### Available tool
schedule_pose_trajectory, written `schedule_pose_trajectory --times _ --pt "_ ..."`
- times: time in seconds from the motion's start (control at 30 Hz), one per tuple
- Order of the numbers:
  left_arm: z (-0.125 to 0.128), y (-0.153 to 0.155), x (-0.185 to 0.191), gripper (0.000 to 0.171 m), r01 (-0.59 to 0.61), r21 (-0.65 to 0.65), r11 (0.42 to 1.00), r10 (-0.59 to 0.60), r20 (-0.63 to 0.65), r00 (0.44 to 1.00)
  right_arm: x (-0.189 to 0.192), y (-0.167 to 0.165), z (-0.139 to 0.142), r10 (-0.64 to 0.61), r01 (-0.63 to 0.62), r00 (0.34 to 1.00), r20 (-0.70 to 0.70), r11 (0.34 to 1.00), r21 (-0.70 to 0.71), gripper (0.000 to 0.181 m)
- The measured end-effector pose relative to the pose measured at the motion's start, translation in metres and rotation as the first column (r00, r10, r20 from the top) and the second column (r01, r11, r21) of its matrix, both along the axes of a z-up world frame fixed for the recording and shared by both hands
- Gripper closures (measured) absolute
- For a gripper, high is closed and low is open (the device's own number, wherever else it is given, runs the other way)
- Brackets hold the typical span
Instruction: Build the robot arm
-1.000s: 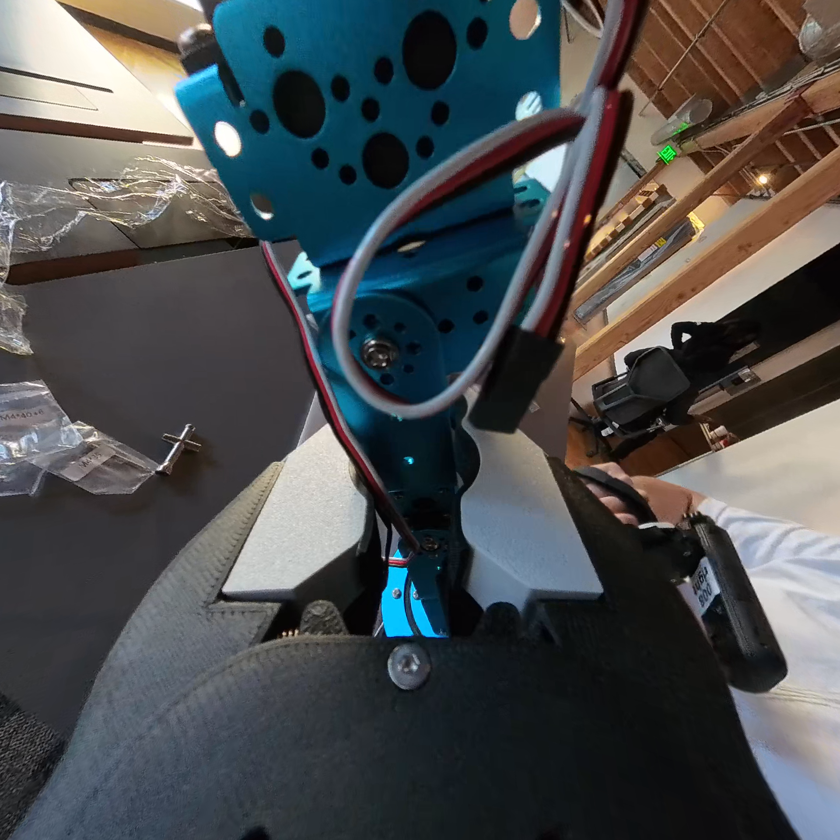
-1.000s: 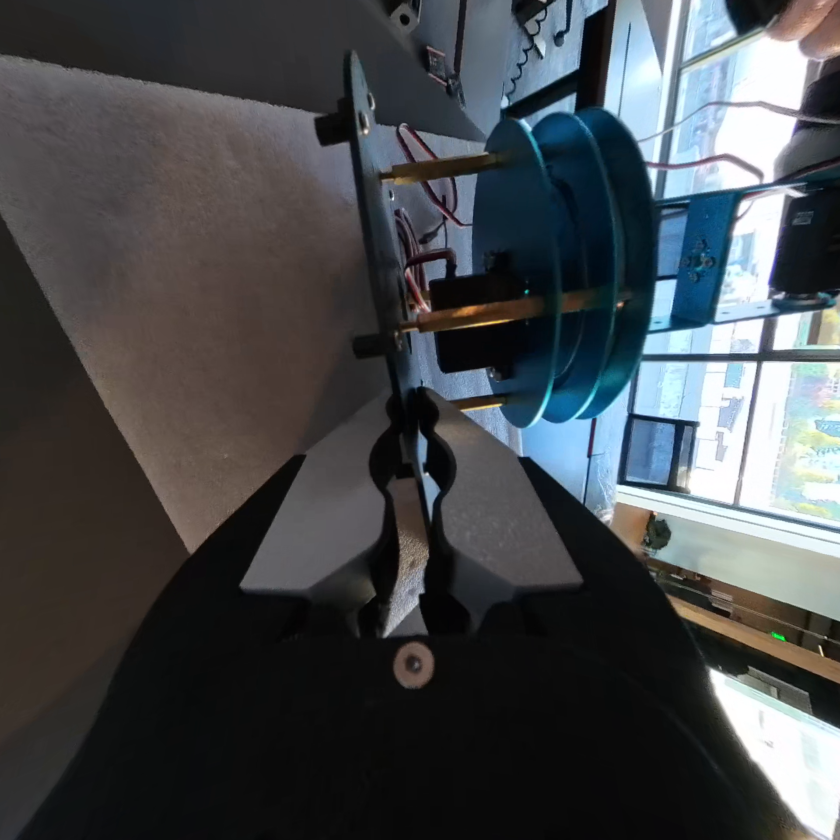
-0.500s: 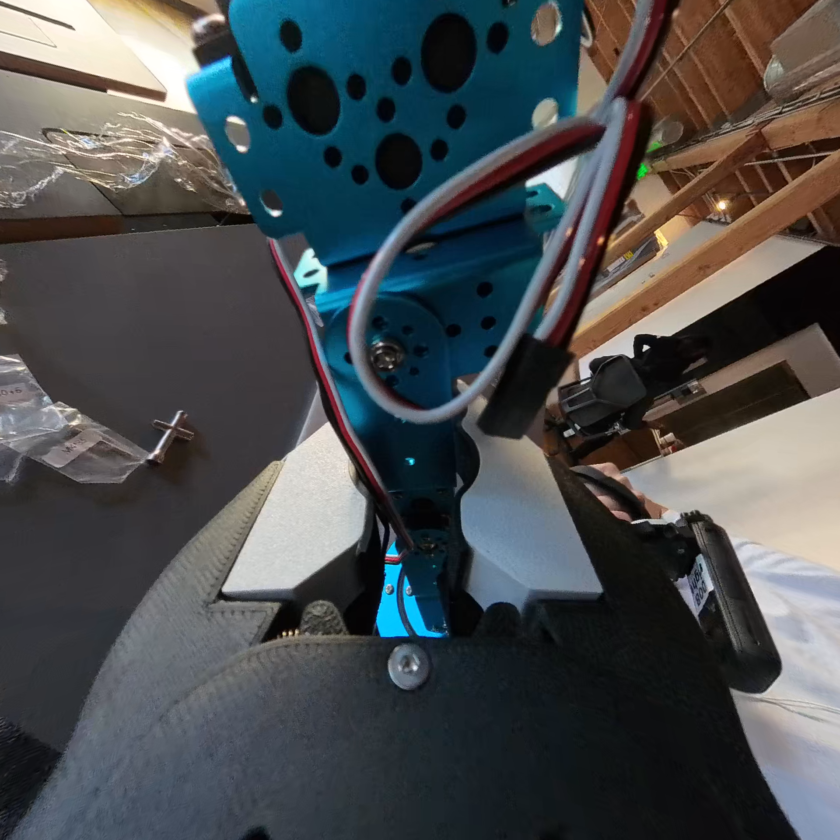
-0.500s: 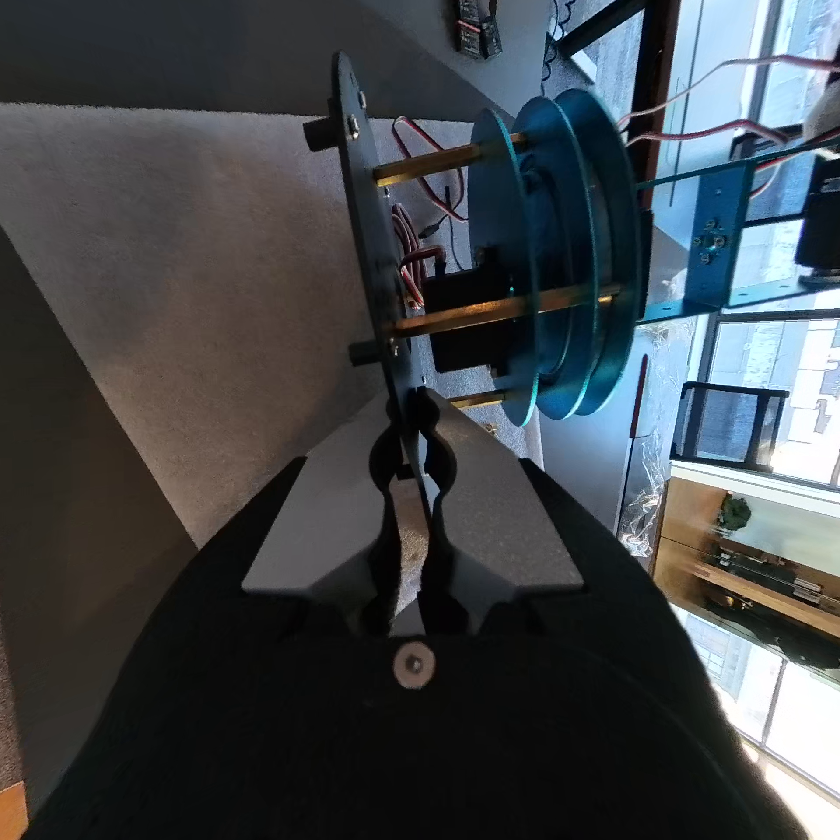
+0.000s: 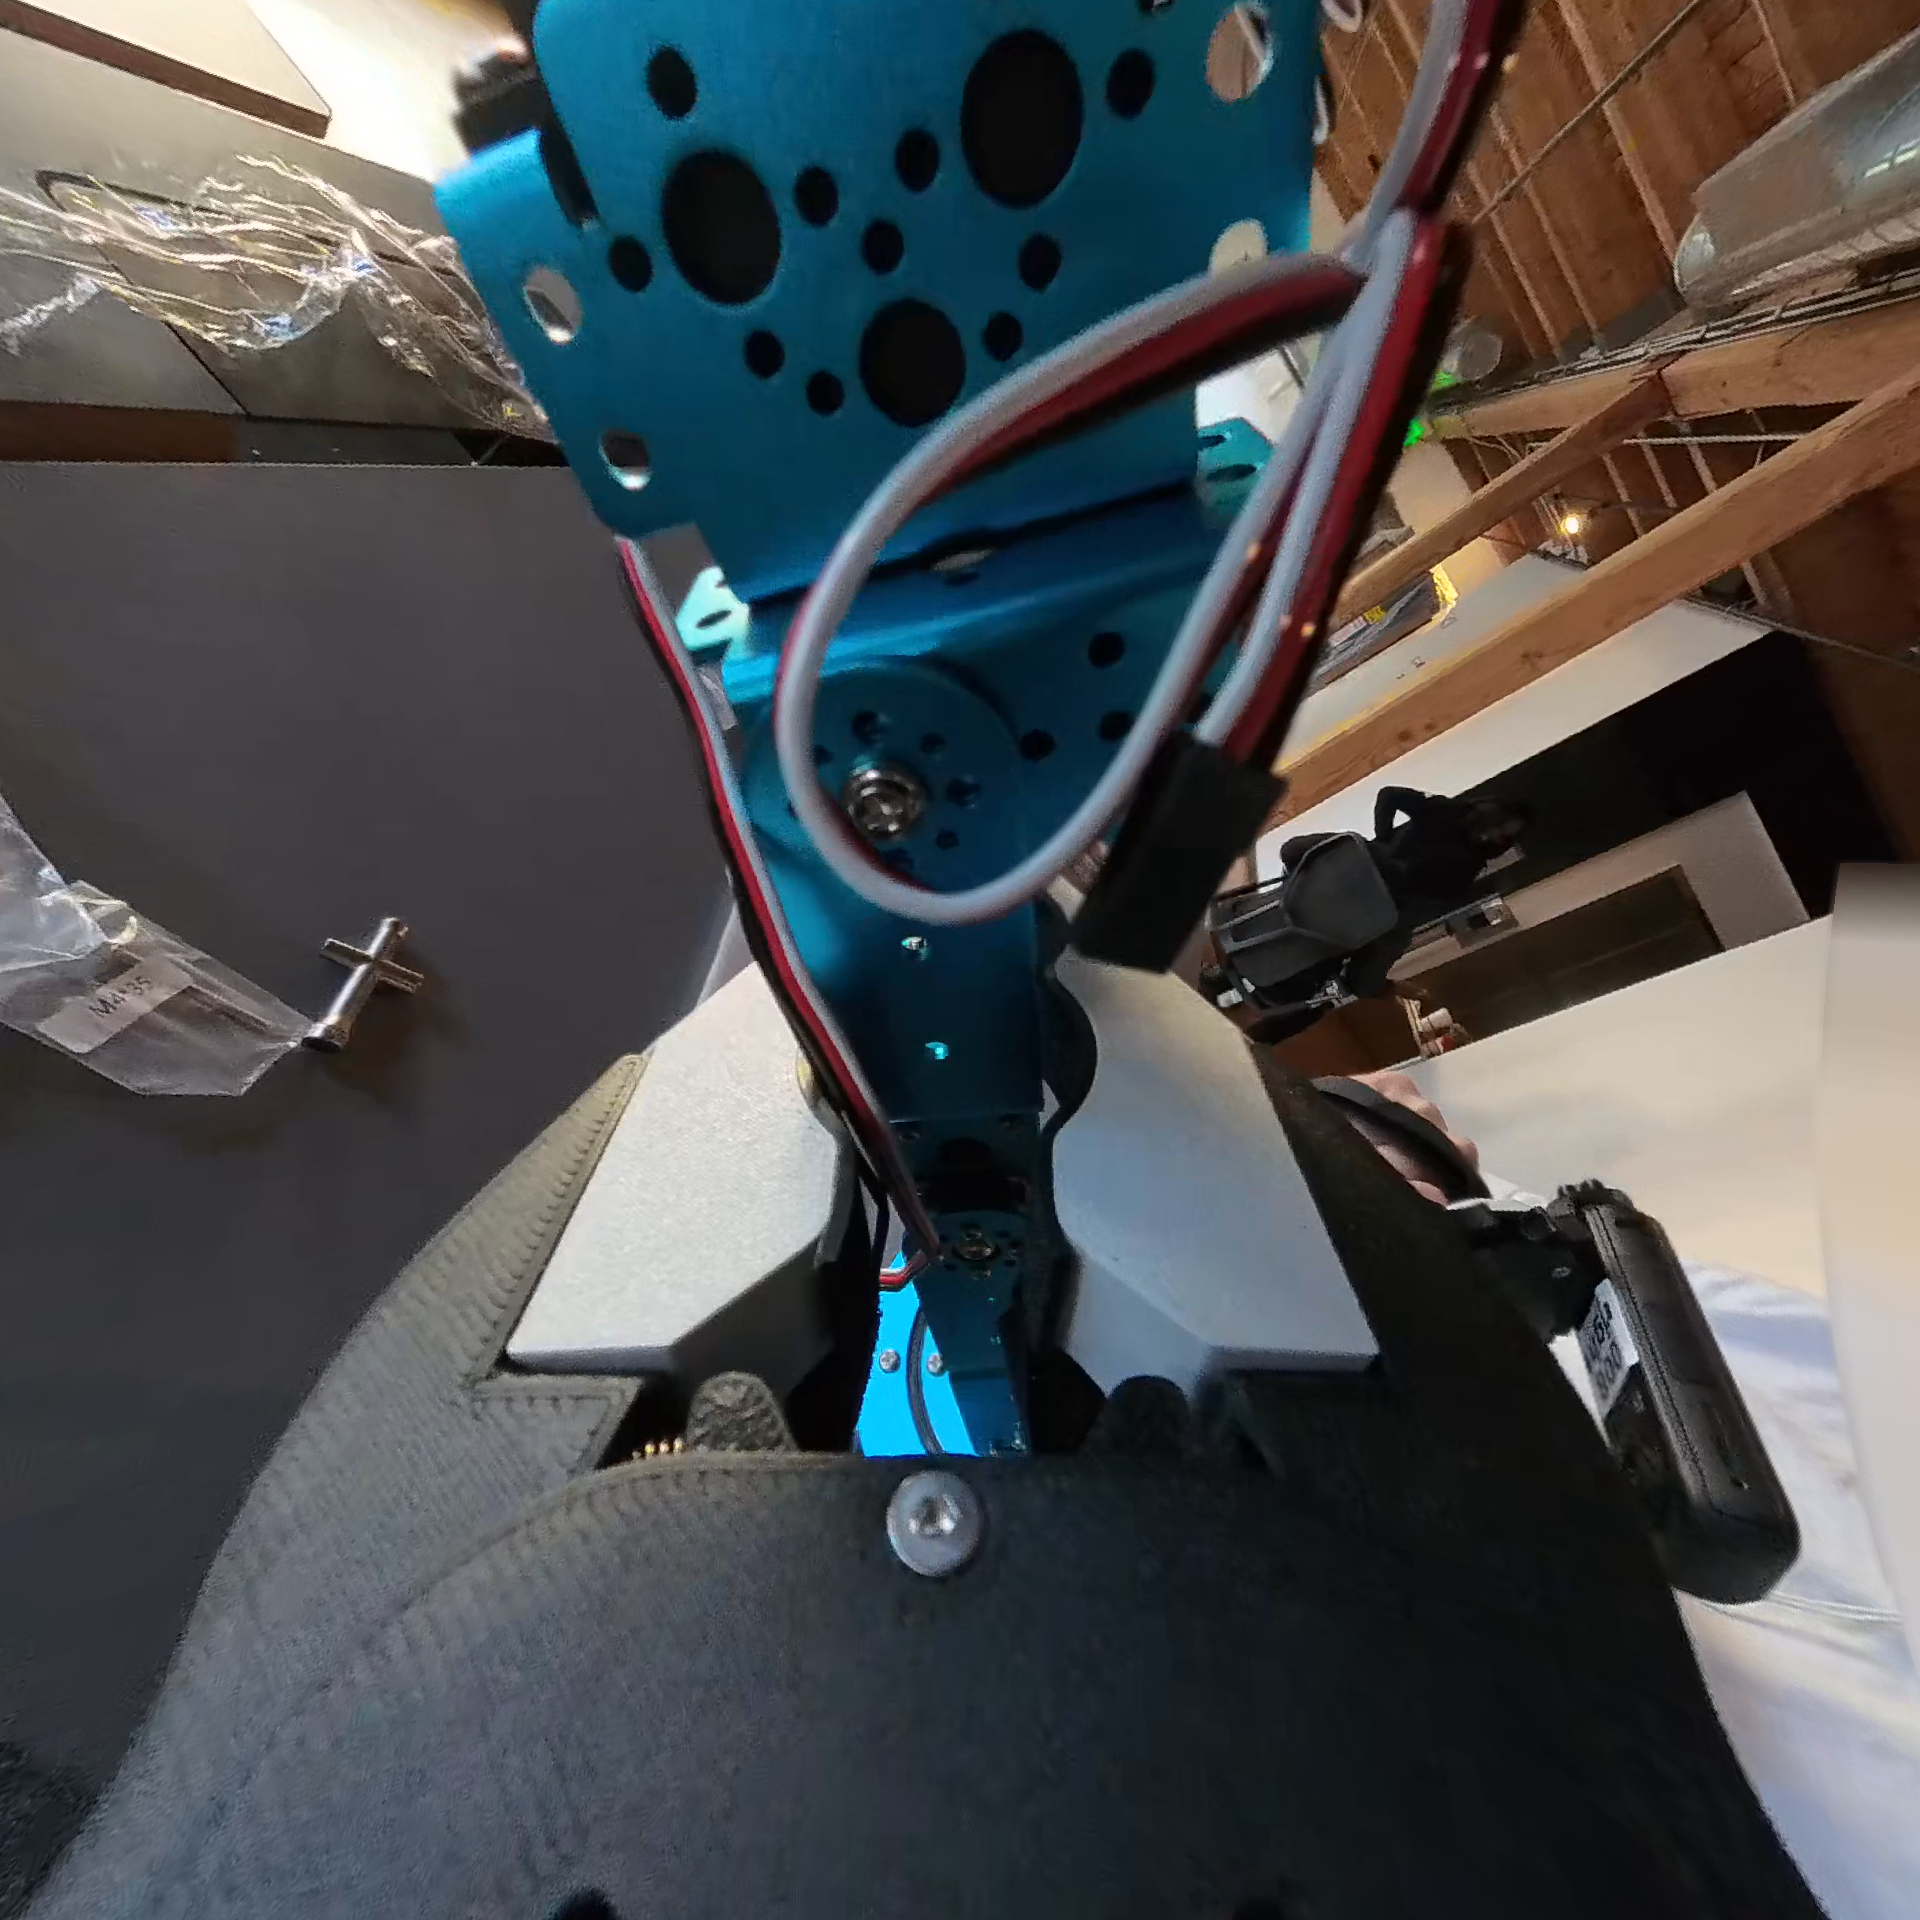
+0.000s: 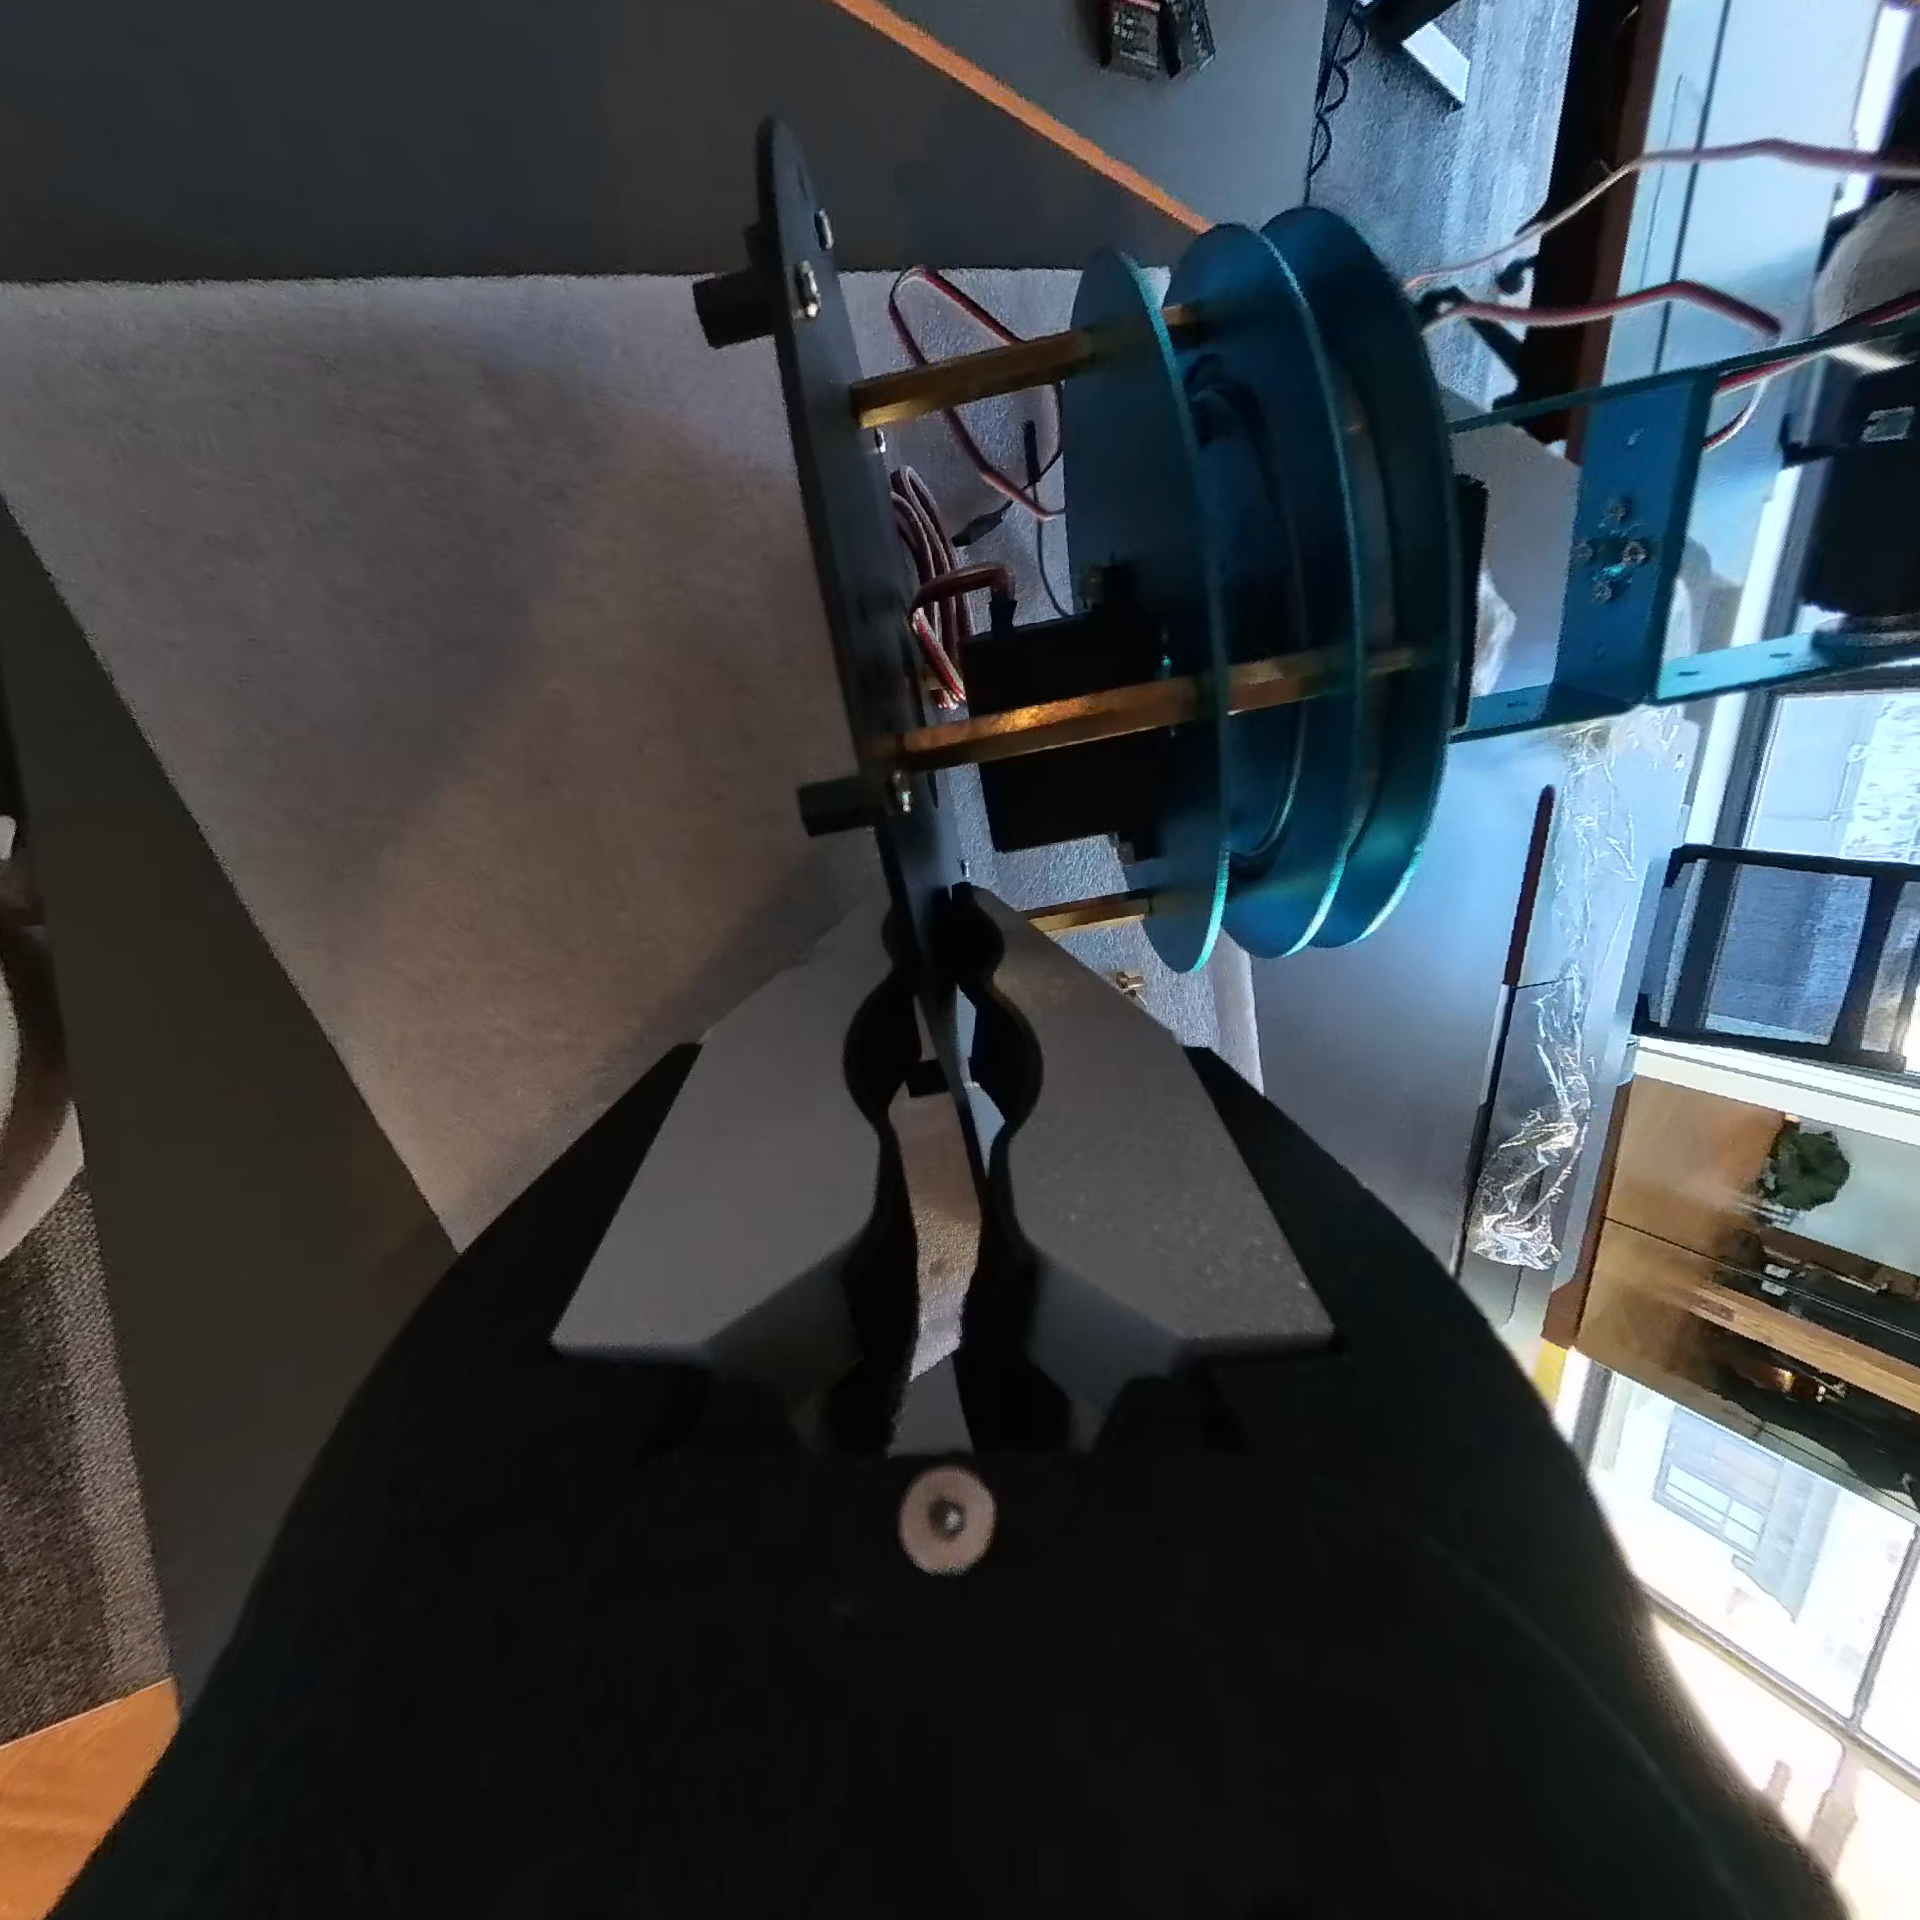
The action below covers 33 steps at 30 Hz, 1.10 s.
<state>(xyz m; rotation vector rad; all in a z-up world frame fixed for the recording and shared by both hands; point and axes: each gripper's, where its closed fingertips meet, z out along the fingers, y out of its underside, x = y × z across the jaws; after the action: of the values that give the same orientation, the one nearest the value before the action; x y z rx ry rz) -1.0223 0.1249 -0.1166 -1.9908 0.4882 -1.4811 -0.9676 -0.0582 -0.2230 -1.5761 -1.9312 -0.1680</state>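
Observation:
My left gripper [image 5: 940, 997] is shut on the blue metal bracket arm [image 5: 925, 935] of a small robot-arm kit. A perforated blue plate [image 5: 862, 260] rises above it, and a grey, red and black servo cable [image 5: 997, 582] loops in front, ending in a black connector [image 5: 1169, 852]. My right gripper [image 6: 933, 914] is shut on the edge of the kit's dark round base plate [image 6: 831, 540], held on its side. Brass standoffs [image 6: 1049, 717] join that plate to blue discs [image 6: 1320, 582], with a black servo [image 6: 1070, 748] between. A blue bracket [image 6: 1631, 551] extends to the right.
A small metal cross wrench [image 5: 369, 977] and clear plastic bags [image 5: 114, 997] lie on the dark table [image 5: 260, 675] at left. A person's hand [image 5: 1403, 1122] and white sleeve show at right. A grey mat [image 6: 416, 623] lies behind the base, with more plastic wrap [image 6: 1538, 1122] to the right. The tips of one gripper are about 20 cm away from the tips of the other. The small metal cross wrench [image 5: 369, 977] is closer to my left gripper, around 20 cm from its tips; the right tips are 25 cm off.
Both views have swung while the grips held. The wrench and bags slid right in the left view. In the right view the base shifted slightly and more of the table edge and floor came into view.

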Motion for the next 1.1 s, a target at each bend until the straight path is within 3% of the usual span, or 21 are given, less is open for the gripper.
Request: schedule_pose_trajectory --times 0.5,0.9,1.1 --pt "-0.010 0.003 -0.001 0.146 0.002 -0.053 0.999 0.000 0.022 1.000 0.003 -0.004 0.000 -0.020 0.020 1.000 -0.002 0.999 -0.029 0.180" --pt "-0.002 -0.005 0.009 0.146 0.009 0.006 1.000 -0.009 0.004 1.000 0.004 -0.010 -0.005 -0.039 0.039 0.999 -0.027 0.999 -0.001 0.180" --pt "-0.013 0.008 0.013 0.146 0.036 -0.068 0.997 -0.036 0.003 0.999 0.002 -0.004 -0.001 -0.027 0.027 1.000 0.004 0.998 -0.058 0.181"
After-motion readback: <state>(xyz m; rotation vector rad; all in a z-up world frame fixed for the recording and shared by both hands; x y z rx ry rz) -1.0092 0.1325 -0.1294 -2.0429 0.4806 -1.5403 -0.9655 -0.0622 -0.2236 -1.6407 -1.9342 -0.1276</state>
